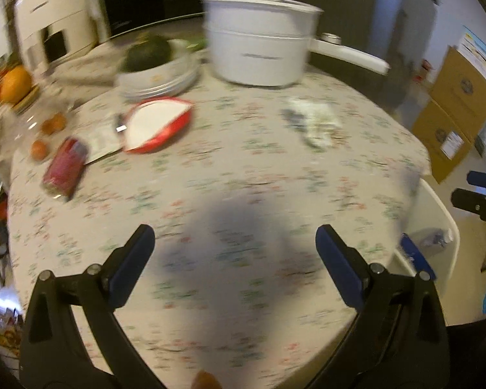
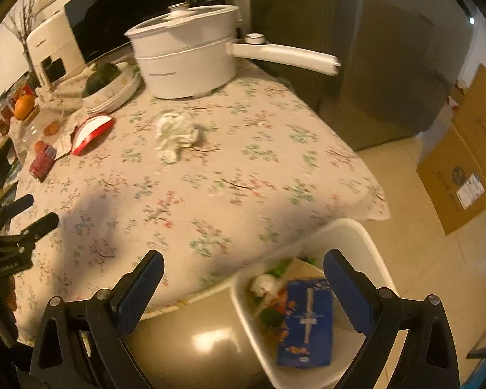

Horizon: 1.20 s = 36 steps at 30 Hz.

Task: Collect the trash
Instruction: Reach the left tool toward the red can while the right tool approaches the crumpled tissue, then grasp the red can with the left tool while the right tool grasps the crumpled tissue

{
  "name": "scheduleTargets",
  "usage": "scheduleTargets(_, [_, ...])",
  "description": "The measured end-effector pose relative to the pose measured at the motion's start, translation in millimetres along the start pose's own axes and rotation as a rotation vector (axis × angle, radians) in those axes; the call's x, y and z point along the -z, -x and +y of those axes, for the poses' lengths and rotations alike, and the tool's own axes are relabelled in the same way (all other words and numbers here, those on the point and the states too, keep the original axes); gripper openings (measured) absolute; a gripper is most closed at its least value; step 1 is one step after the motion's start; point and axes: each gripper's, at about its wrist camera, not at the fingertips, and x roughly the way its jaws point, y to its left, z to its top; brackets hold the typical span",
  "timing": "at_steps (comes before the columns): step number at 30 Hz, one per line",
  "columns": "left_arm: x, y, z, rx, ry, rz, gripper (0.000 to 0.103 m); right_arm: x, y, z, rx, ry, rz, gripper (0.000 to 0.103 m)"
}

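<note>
Home kitchen-dining corner. Table (image 2: pixel 230 175) under floral cloth, straight ahead of claw. White electric pot (image 2: pixel 184 61) with long handle at far edge; stacked plates (image 2: pixel 113 97) with dark green squash (image 2: pixel 100 76) far left; orange (image 2: pixel 24 106) beyond. White countertop appliance (image 1: pixel 58 29) and black microwave (image 2: pixel 113 9) behind. Tall fridge (image 2: pixel 388 64) far right; cardboard boxes (image 2: pixel 463 168) on tiled floor (image 2: pixel 414 243).

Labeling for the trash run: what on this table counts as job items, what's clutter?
Job: crumpled paper, white bin with blue box already inside.
Clutter: white pot, stacked plates, red dish, pink can, orange.
</note>
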Motion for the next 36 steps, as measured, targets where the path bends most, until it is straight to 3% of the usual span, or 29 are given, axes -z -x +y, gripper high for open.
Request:
scheduleTargets(7, [1,-8,87,-0.121,0.112,0.034,0.099,-22,-24,35,-0.032,0.028,-0.008,0.1])
scheduleTargets(14, [-23,-18,159,-0.139,0.191,0.001,0.099,-57,-78,43,-0.064,-0.064,0.022,0.1])
scheduleTargets(19, [-46,-46,187,-0.159,0.178,0.041,0.099,-88,-103,50,-0.056,-0.059,-0.015,0.1])
scheduleTargets(26, [-59,-90,210,-0.142,0.174,0.144,0.081,-123,-138,66,-0.079,-0.037,-0.008,0.1])
scheduleTargets(30, [-56,-104,220,-0.112,0.212,0.186,0.06,-130,-159,68,-0.072,-0.044,0.002,0.1])
scheduleTargets(33, [-53,-103,224,-0.087,0.238,0.172,0.058,-131,-169,66,-0.065,-0.059,0.004,0.099])
scheduleTargets(35, [-52,-101,224,-0.085,0.245,0.159,0.058,-131,-174,64,-0.069,-0.077,0.007,0.094])
scheduleTargets(36, [-50,-100,224,-0.087,0.257,0.149,0.058,-130,-176,63,-0.081,-0.086,0.013,0.082])
